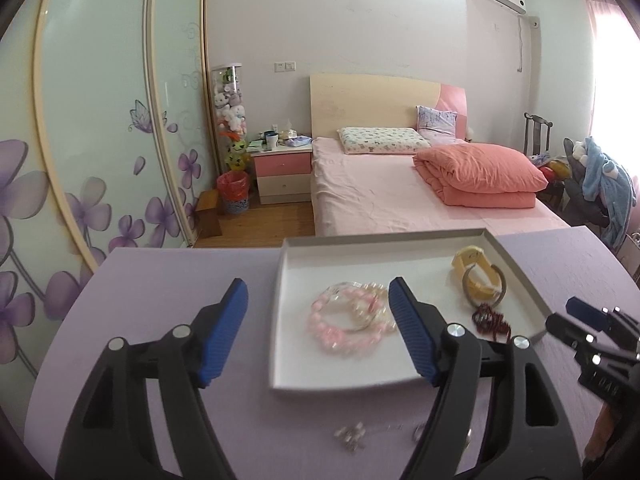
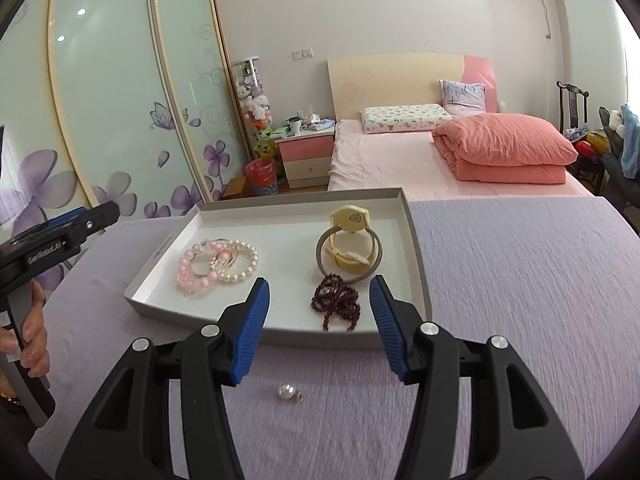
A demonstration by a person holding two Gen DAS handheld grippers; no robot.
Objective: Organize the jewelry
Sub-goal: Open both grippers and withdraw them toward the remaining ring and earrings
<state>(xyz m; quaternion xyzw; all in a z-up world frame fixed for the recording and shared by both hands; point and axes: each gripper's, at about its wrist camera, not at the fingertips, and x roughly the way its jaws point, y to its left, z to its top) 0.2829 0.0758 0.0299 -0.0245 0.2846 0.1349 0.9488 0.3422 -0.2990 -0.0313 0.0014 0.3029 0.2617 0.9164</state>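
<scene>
The white tray [image 2: 416, 240] sits on the lavender-covered table [image 2: 520, 280] and already holds most of the jewelry: a pink bead bracelet [image 2: 192, 270] overlapping a pearl bracelet [image 2: 240, 262] on its left side, a yellow watch [image 2: 350, 240] toward the right, and a dark red bead strand [image 2: 336, 304] piled just in front of the watch. 2 pieces lie outside it on the table: a pearl earring [image 2: 289, 392] near the tray's front edge, and a small clear crystal piece [image 1: 352, 436] further left.

The left gripper [image 1: 316, 332] hangs above the tray's left front corner with its jaws spread wide and nothing between them. The right gripper [image 2: 318, 326] hovers over the tray's front rim, jaws parted and empty, the earring just below.

The earring looks tiny, light and round, so it would likely roll or squirt out of a pinch; catching it across the pearl, with the pads low against the cloth, seems safest. The bead strands should be limp and slippery, best taken by a bunched loop. The watch is stiffer and could be gripped by its band.

The crystal piece is blurred and partly hidden behind the left gripper, so whether it is an earring or a clasp with a thin chain cannot be told. The earring's metal fitting is too small to read.
</scene>
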